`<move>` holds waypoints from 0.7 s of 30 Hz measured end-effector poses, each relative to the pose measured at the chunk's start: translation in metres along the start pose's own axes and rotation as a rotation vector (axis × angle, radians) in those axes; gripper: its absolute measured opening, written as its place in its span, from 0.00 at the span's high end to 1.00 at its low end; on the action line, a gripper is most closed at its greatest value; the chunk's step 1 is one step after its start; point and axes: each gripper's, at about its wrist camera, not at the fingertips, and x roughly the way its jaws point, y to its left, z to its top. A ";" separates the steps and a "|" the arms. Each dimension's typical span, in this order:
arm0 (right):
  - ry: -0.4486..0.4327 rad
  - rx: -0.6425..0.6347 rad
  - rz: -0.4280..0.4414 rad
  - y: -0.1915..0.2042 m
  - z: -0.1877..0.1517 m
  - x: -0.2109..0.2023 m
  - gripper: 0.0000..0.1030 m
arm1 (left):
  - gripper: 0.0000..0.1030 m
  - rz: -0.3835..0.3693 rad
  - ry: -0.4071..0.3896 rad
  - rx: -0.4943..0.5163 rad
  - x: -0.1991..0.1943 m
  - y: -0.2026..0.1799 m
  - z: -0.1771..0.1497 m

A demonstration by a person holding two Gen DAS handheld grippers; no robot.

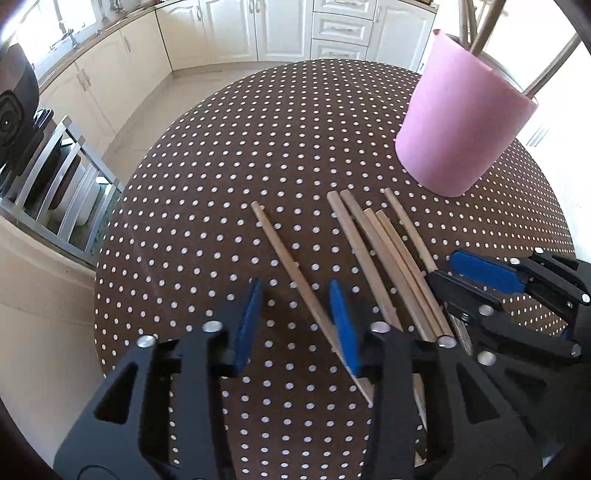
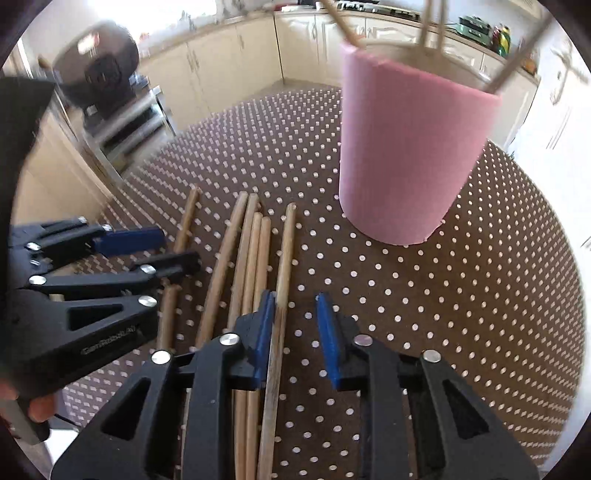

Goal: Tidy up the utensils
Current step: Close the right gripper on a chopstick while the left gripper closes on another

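Several wooden chopsticks (image 1: 384,254) lie side by side on the brown dotted tablecloth (image 1: 221,206). A pink cup (image 1: 463,118) stands behind them with more sticks in it. My left gripper (image 1: 295,314) is open, its jaws on either side of the leftmost single chopstick (image 1: 291,266). My right gripper (image 2: 295,325) is open; the rightmost chopstick (image 2: 284,258) lies against its left pad (image 2: 266,321). The cup (image 2: 410,155) stands just ahead to its right. The right gripper shows in the left wrist view (image 1: 465,275), the left one in the right wrist view (image 2: 162,247).
The round table ends near a dish rack (image 1: 62,177) on the left. White kitchen cabinets (image 1: 236,29) run along the back. A dark appliance (image 2: 99,77) stands at the left rear.
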 end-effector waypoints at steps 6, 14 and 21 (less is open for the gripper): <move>0.007 -0.001 -0.023 0.002 0.011 0.007 0.93 | 0.86 -0.030 -0.029 -0.027 -0.007 -0.014 -0.008; -0.019 0.044 0.036 -0.012 -0.008 -0.008 0.95 | 0.94 -0.070 -0.045 -0.052 -0.019 -0.011 -0.015; -0.100 0.068 0.092 -0.013 -0.017 -0.044 0.95 | 0.94 -0.075 -0.106 -0.033 -0.060 -0.018 -0.023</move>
